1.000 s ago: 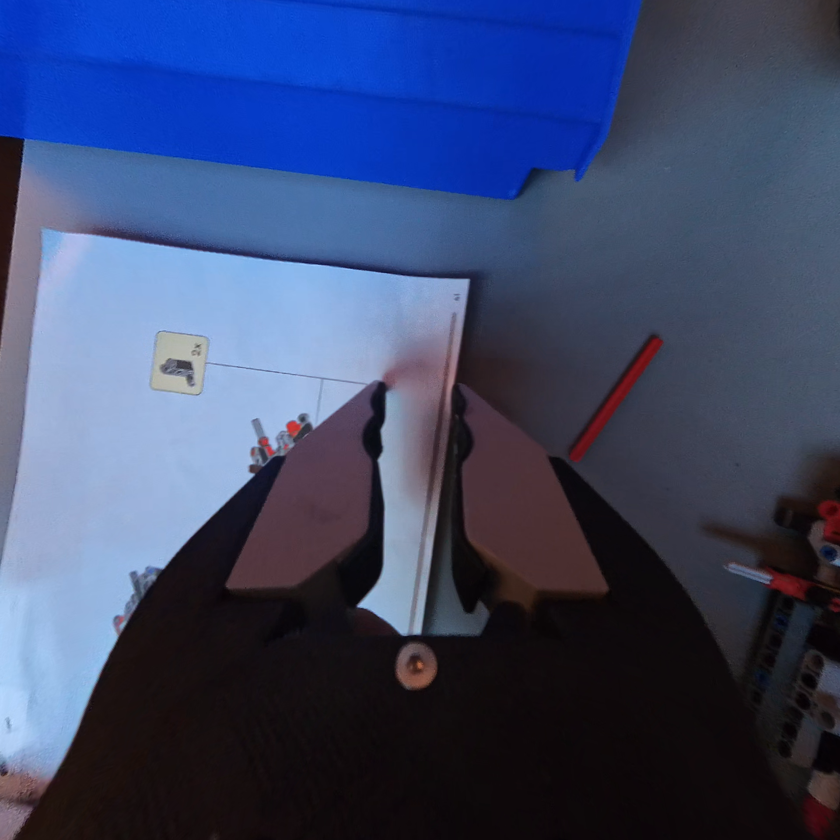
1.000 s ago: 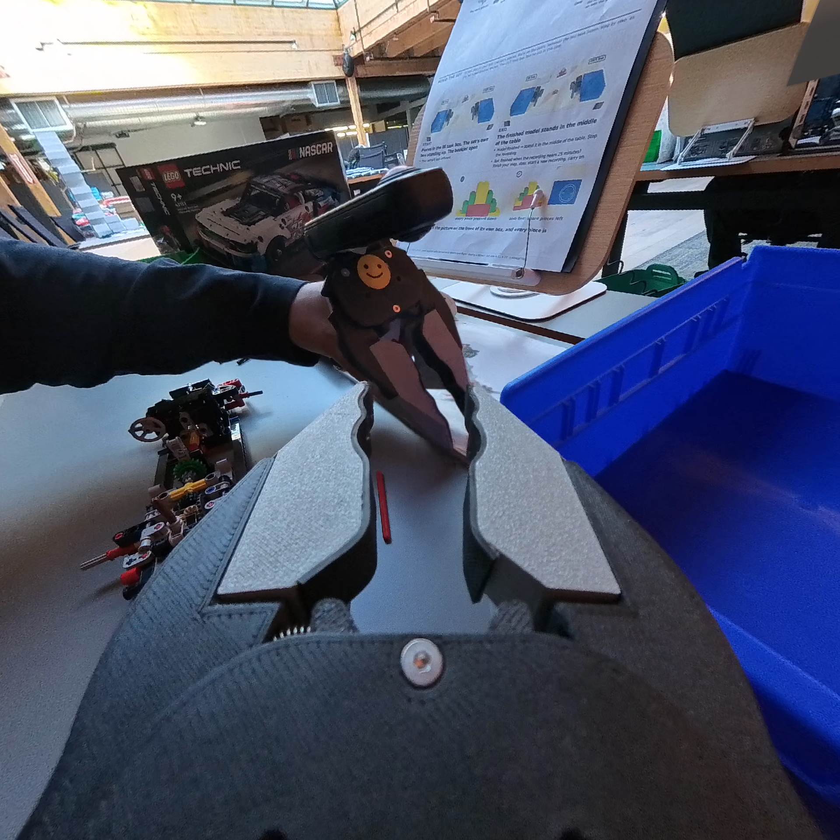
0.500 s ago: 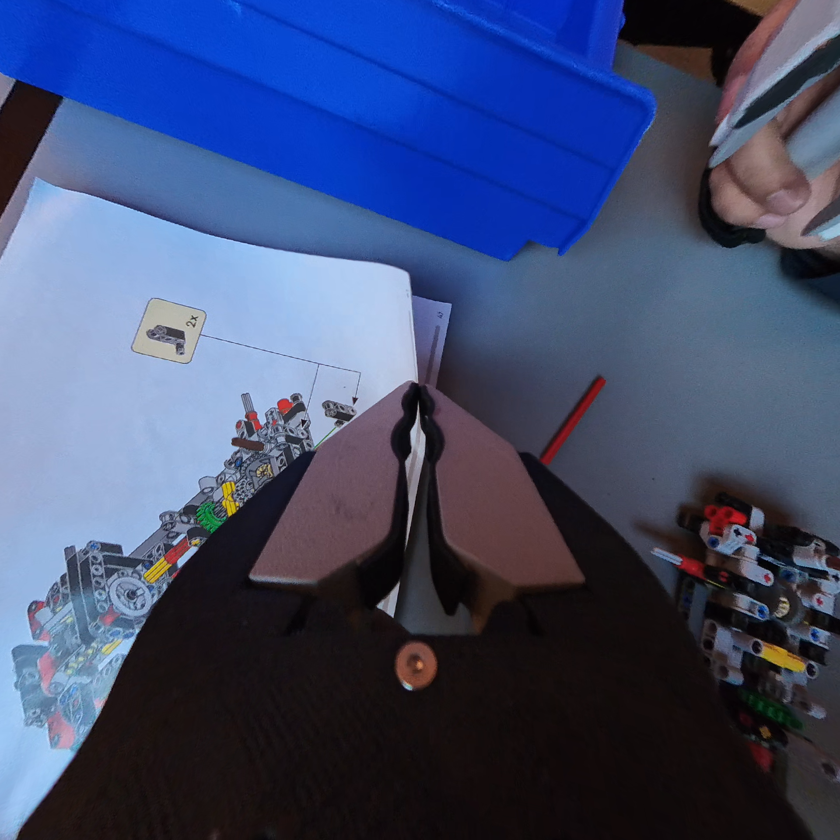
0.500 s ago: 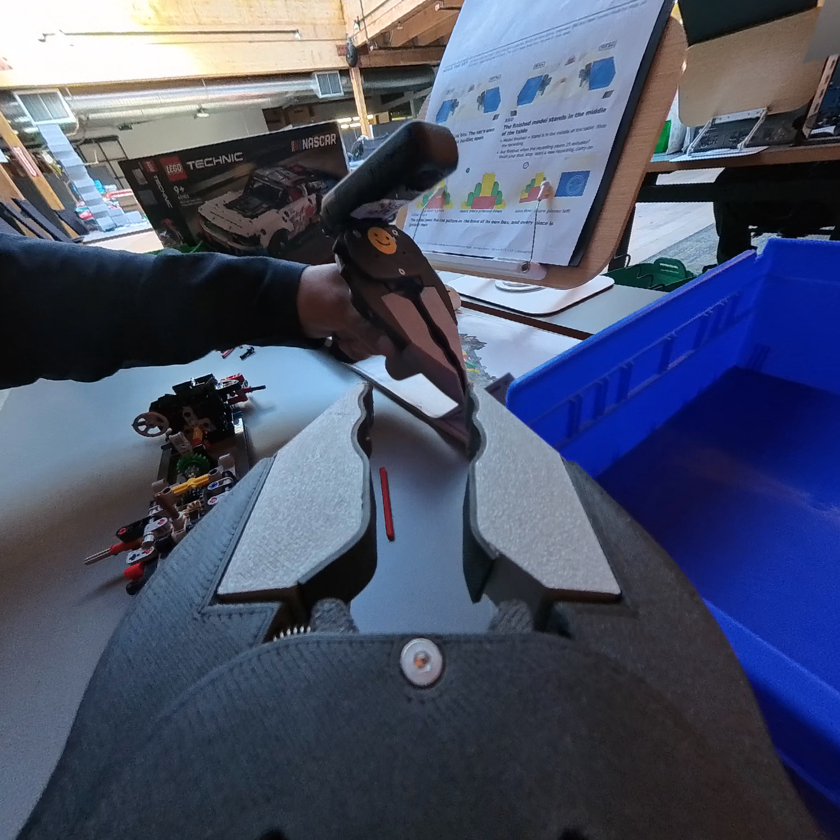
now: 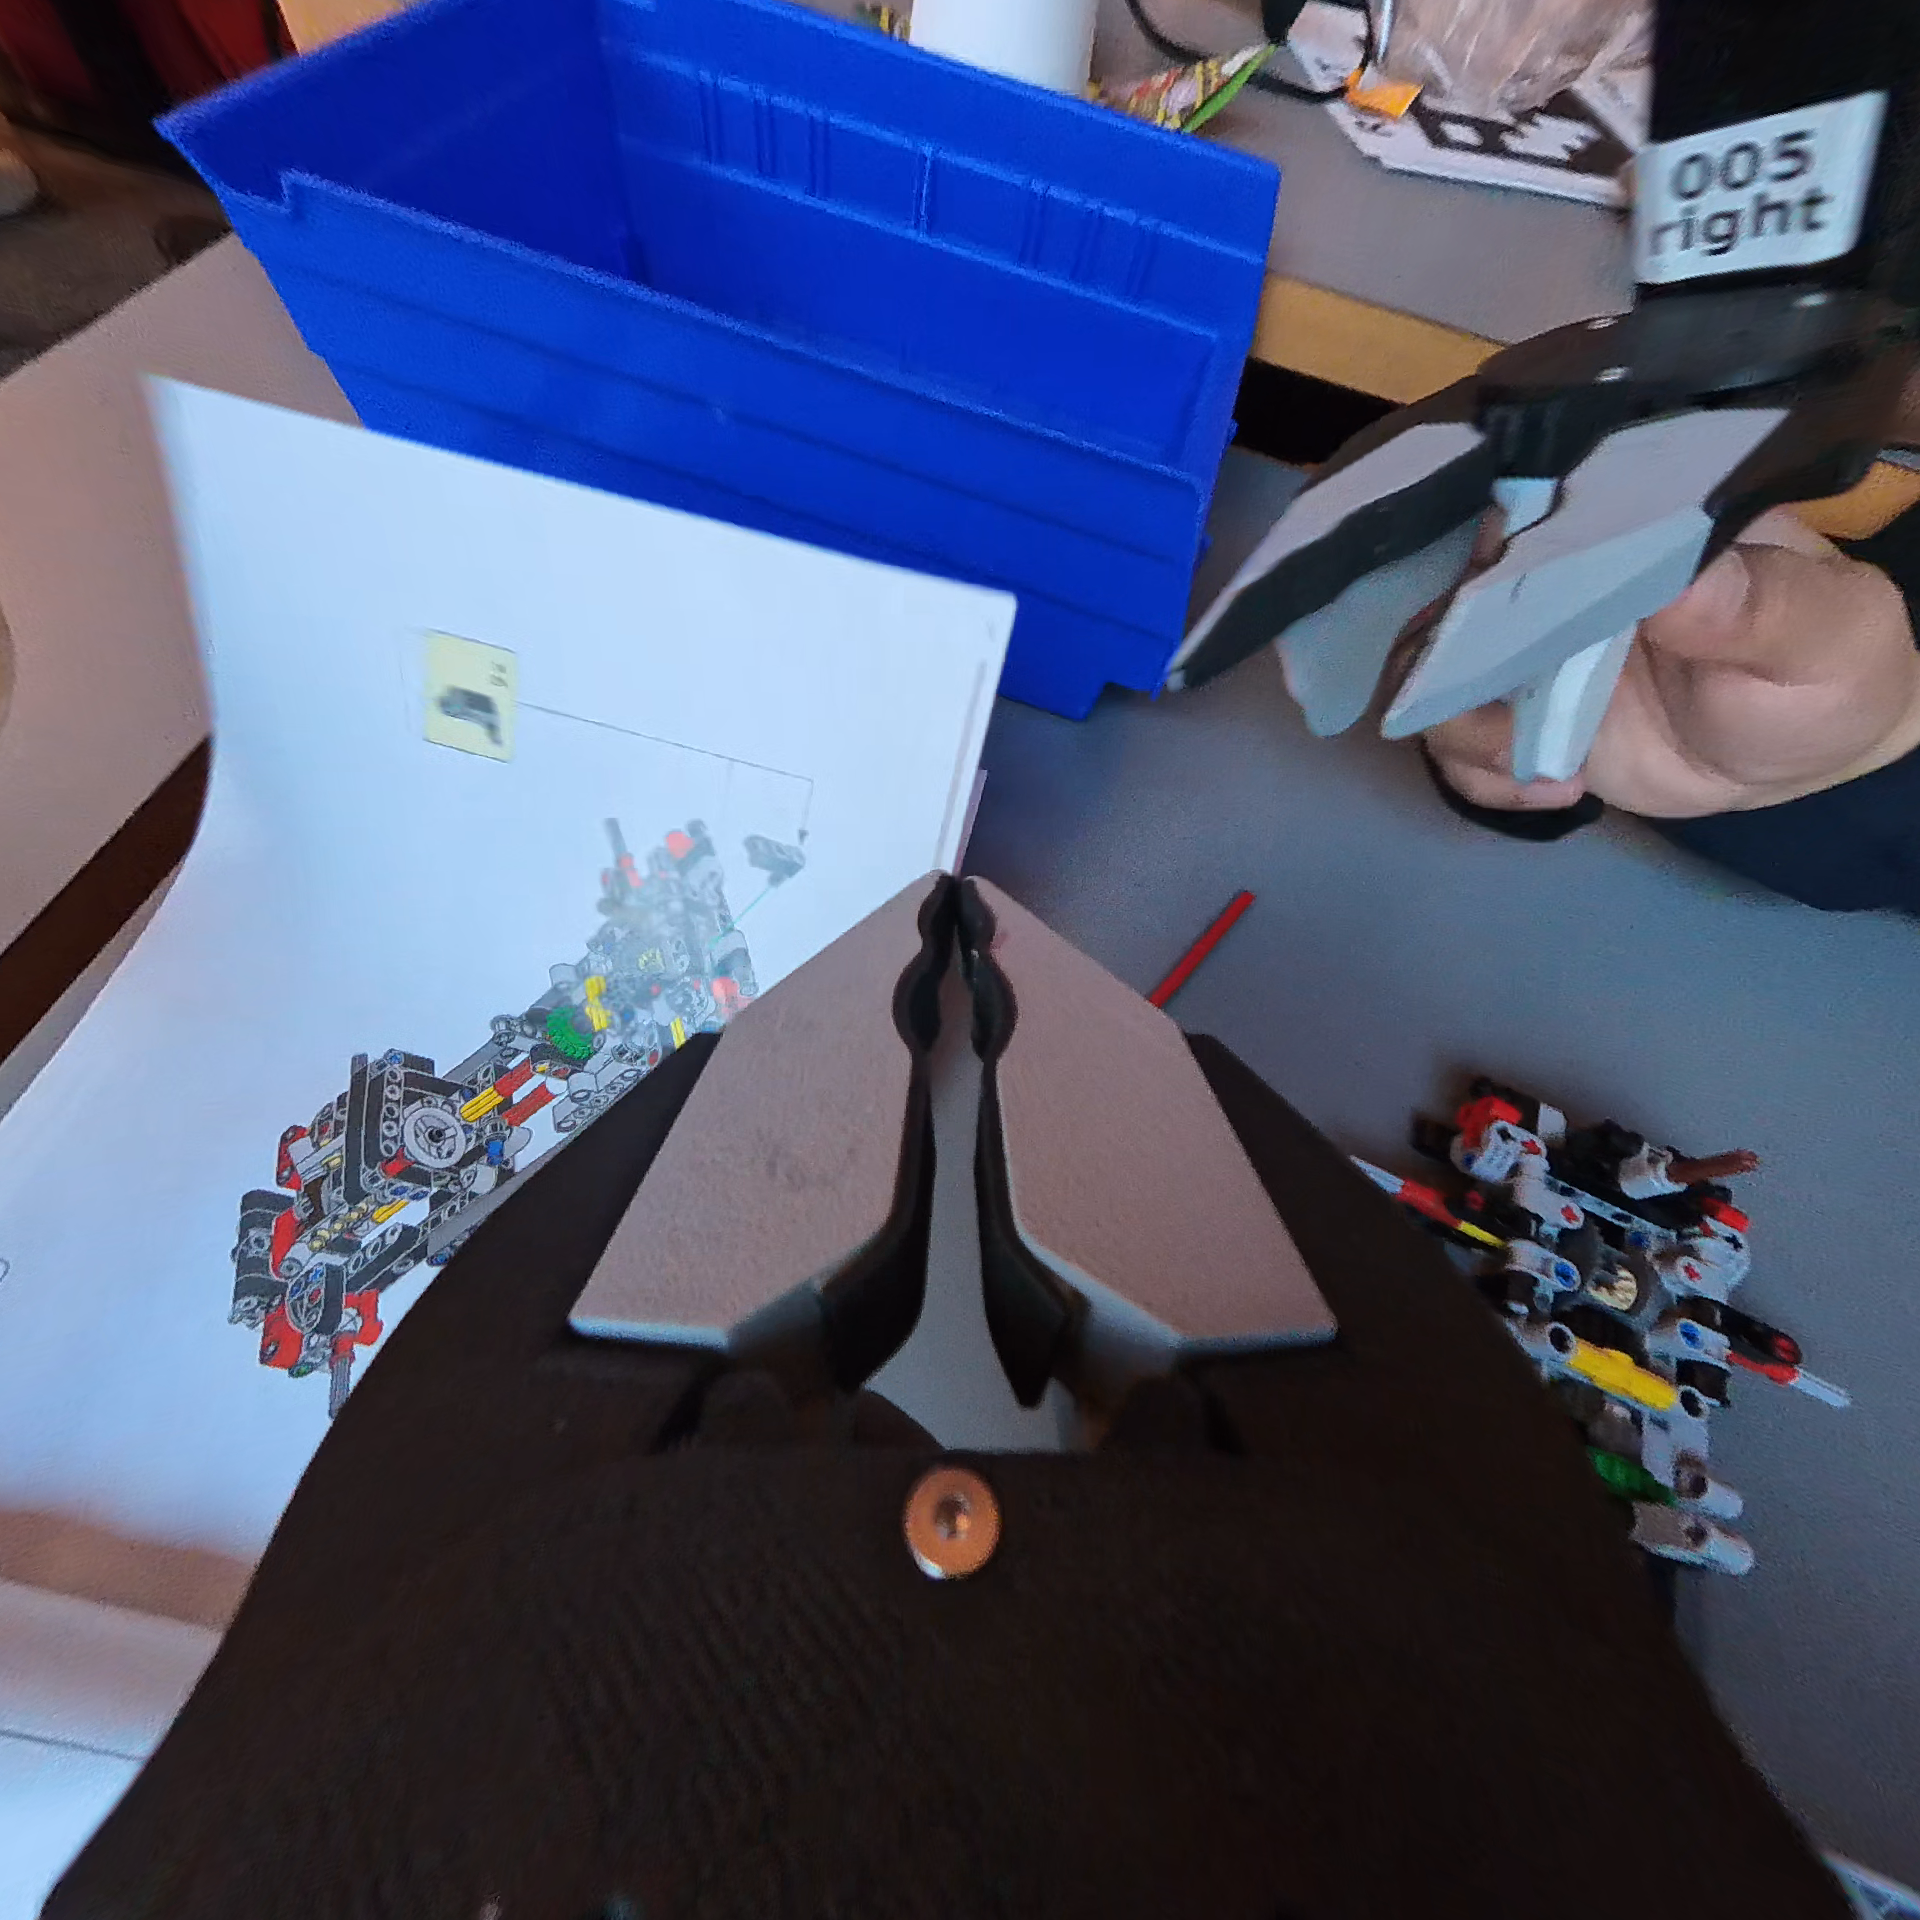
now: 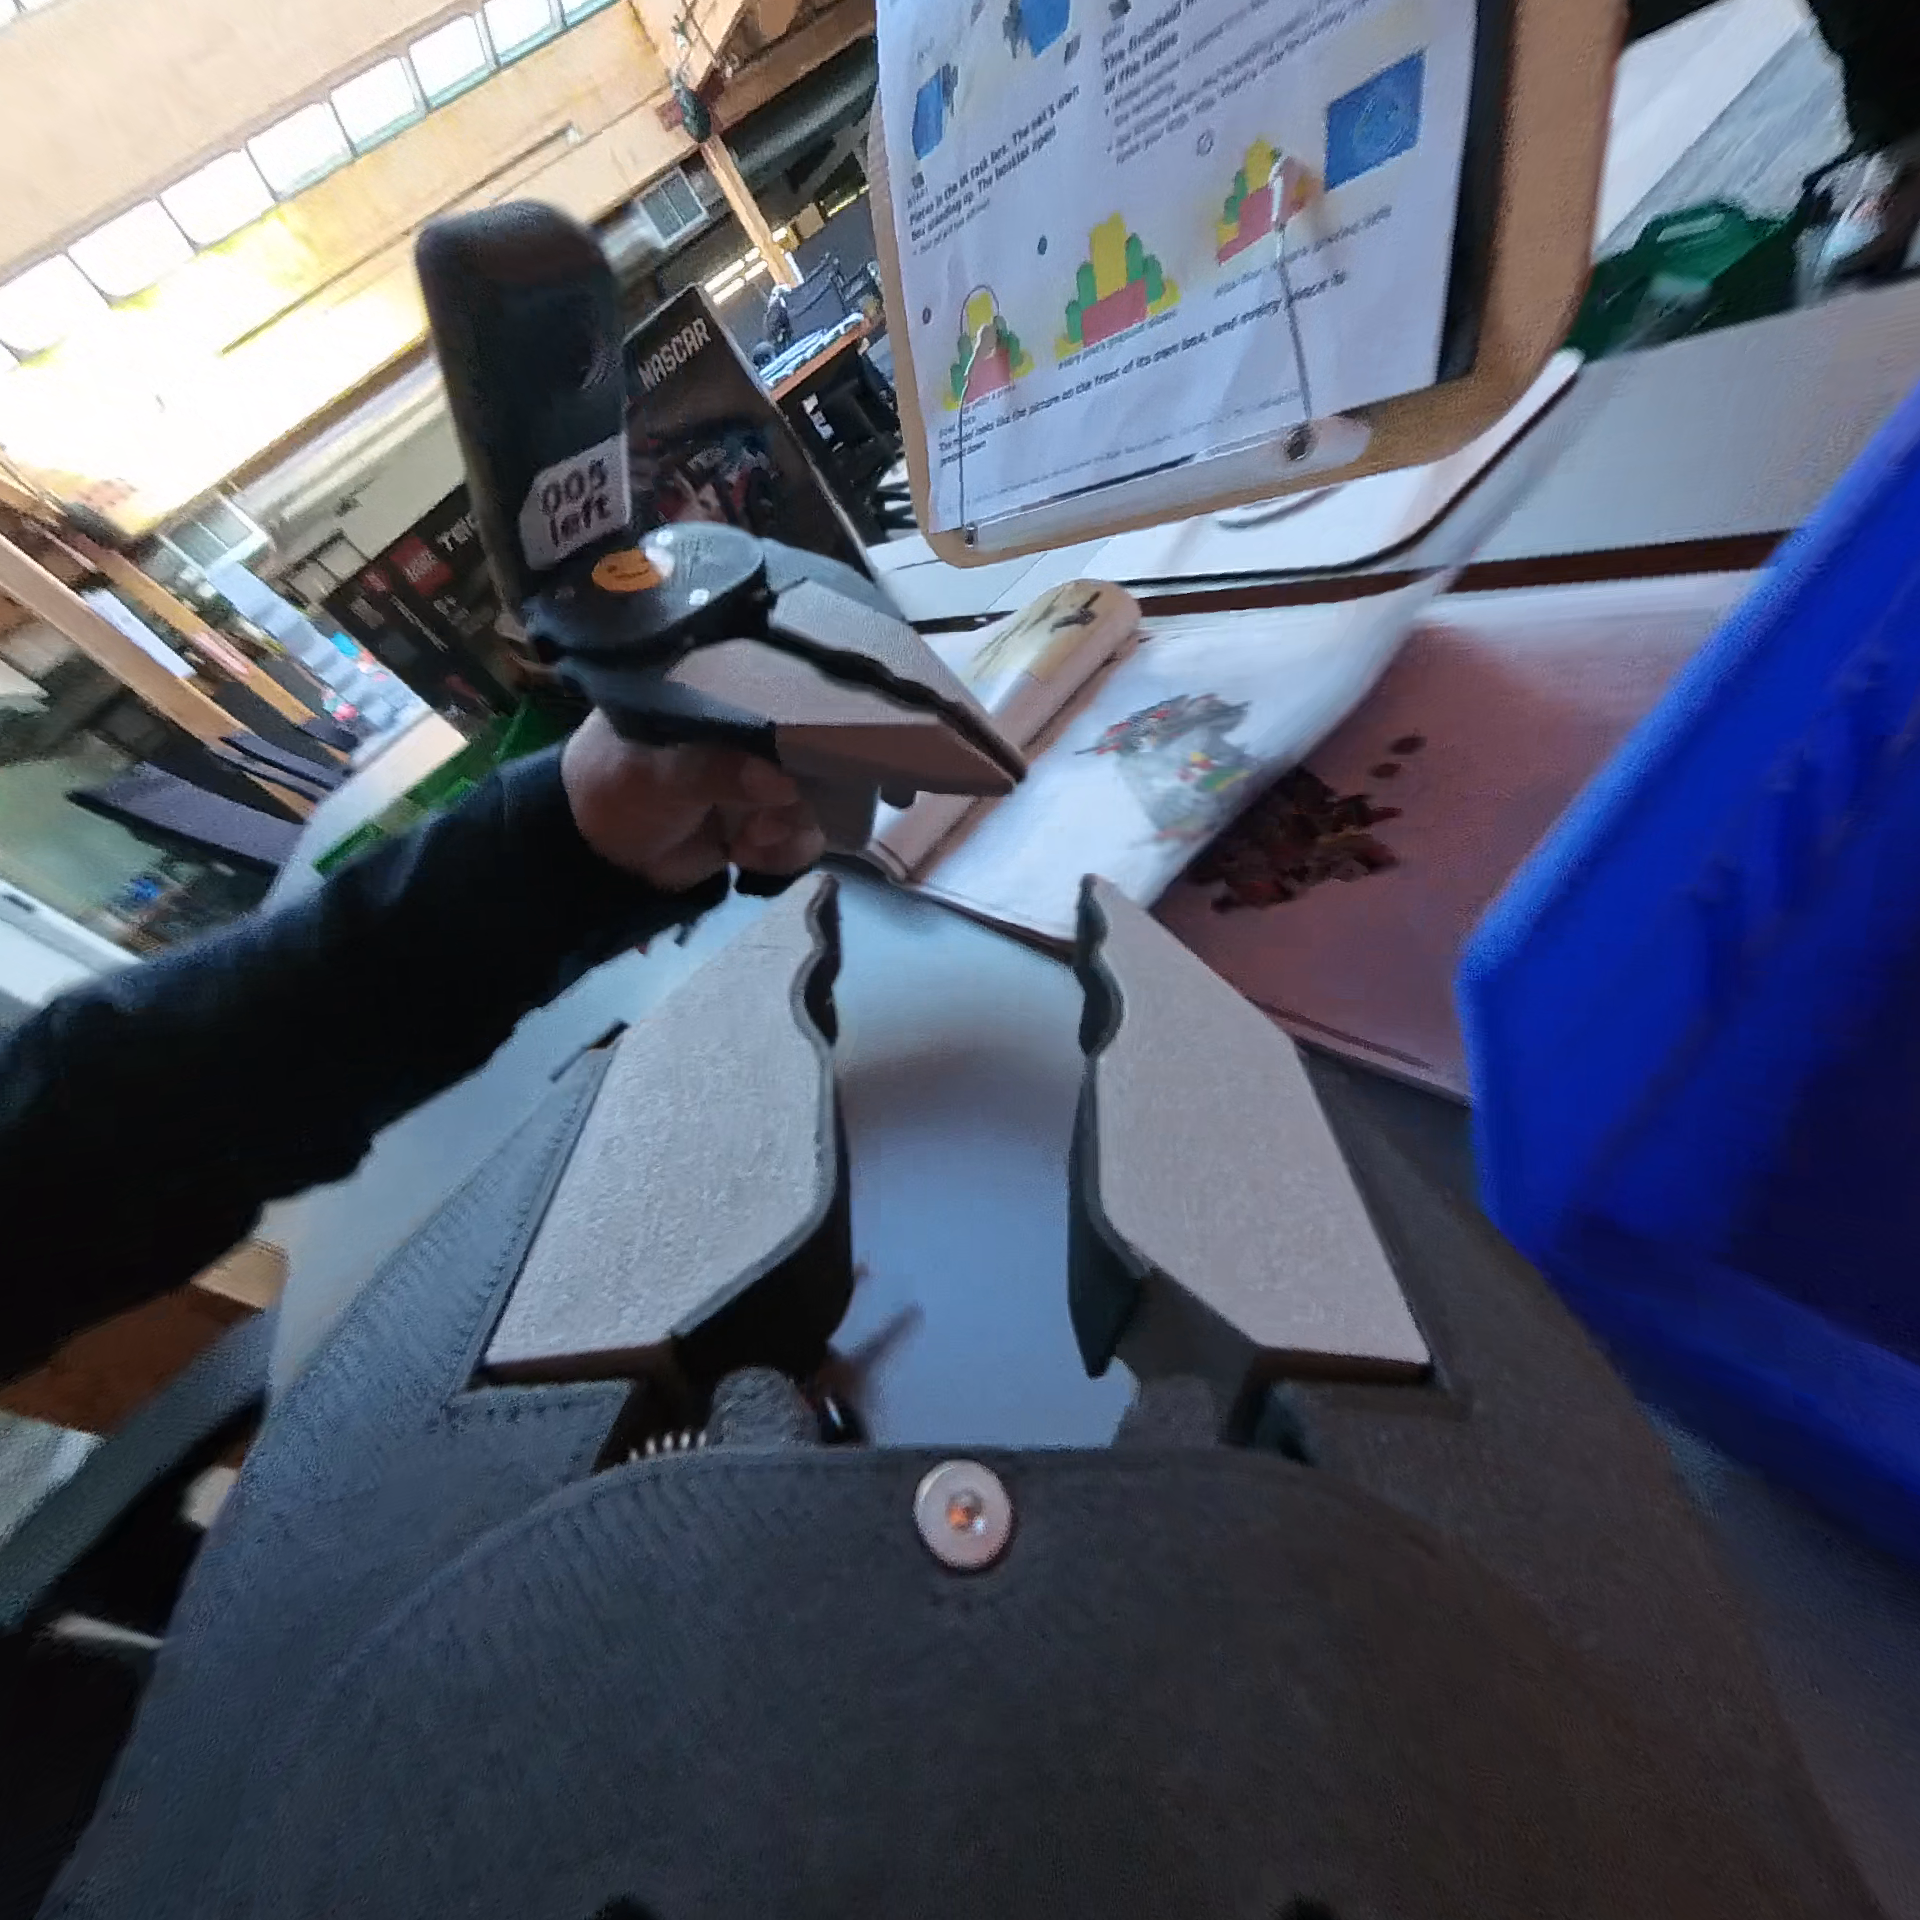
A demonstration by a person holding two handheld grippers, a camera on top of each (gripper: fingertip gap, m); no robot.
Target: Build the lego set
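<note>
**Fig.** Two hand-held claws over a grey desk [image 5: 1455, 987].

**Left claw** [image 5: 954, 894]: jaws closed tip to tip on the free right-hand edge of a white page [image 5: 582, 644] of a building-instruction booklet [image 6: 1039, 665]. The page stands lifted and bowed off the booklet. The right wrist view shows it arching away from the claw tip over the spread beneath.

**Right claw** [image 6: 951, 904]: jaws parted, with only bare desk between the fingers and nothing gripped. Seen from the left wrist view it hangs at 2 o'clock from the left claw's tips, held by a hand [image 5: 1745, 675], well apart from the page.

**Surroundings, left wrist view:**
- A blue plastic bin [image 5: 831, 343] at 12 o'clock, just behind the booklet.
- A thin red axle rod [image 5: 1200, 951] lying loose on the desk at 2 o'clock, near the tips.
- A partly built brick model [image 5: 1600, 1299] at 4 o'clock.
- In the right wrist view, a wooden stand with a printed sheet [image 6: 1174, 260] rises beyond the booklet at 12 o'clock.

**Handling, judged from the sheet's curl:** the page looks light, limp and easily creased or torn. It is probably bound at its left edge, so it would swing about the spine. The outer margin, near a corner, seems the sensible hold. A light pinch should do, since thin glossy paper may slip from smooth pads if it is pulled sideways.
</note>
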